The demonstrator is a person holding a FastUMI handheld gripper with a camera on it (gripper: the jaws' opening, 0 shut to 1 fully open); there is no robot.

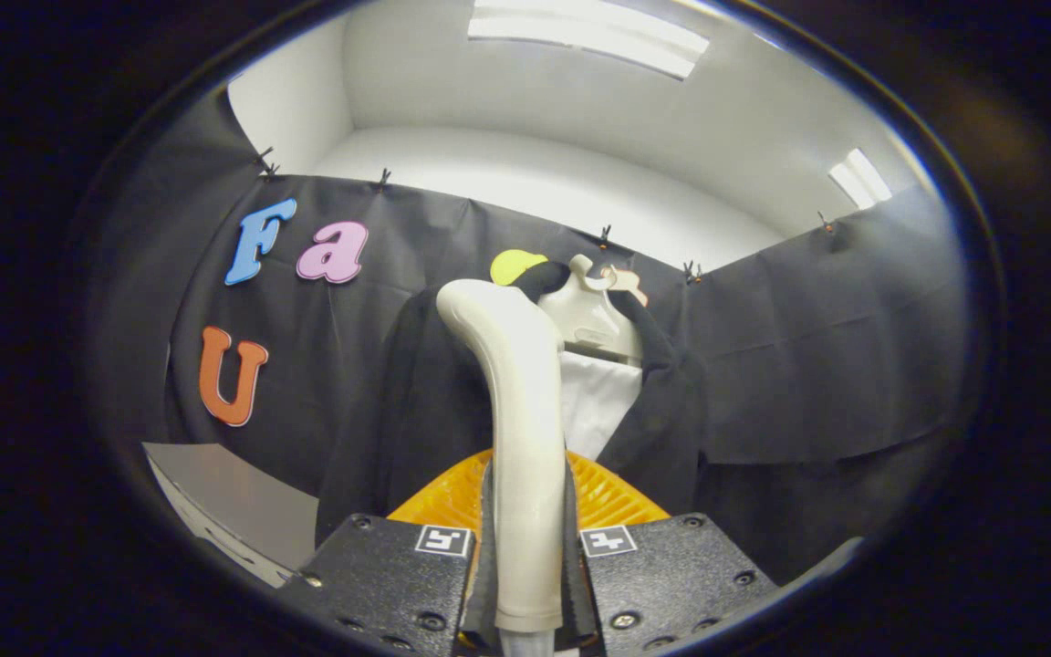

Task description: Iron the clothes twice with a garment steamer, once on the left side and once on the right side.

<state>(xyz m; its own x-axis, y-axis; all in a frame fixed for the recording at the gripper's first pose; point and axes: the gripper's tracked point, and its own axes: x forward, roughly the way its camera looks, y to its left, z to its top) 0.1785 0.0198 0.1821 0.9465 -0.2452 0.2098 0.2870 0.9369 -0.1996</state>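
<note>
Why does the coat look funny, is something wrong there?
Nothing looks broken or spilled. The dark coat hangs open on its hanger over a white shirt, a bit lopsided but not fallen. The tool is shut on the steamer, held upright just ahead of the coat.

A black cloth wall (808, 347) is hung across the booth, pinned along its top edge by small clips (605, 235). Above it, at twelve o'clock, a white wall (535, 182) and white ceiling (489, 82) are seen. Two ceiling lights (589, 36) are lit, at twelve and two o'clock. A pale grey panel (224, 502) is noted at eight o'clock.
</note>
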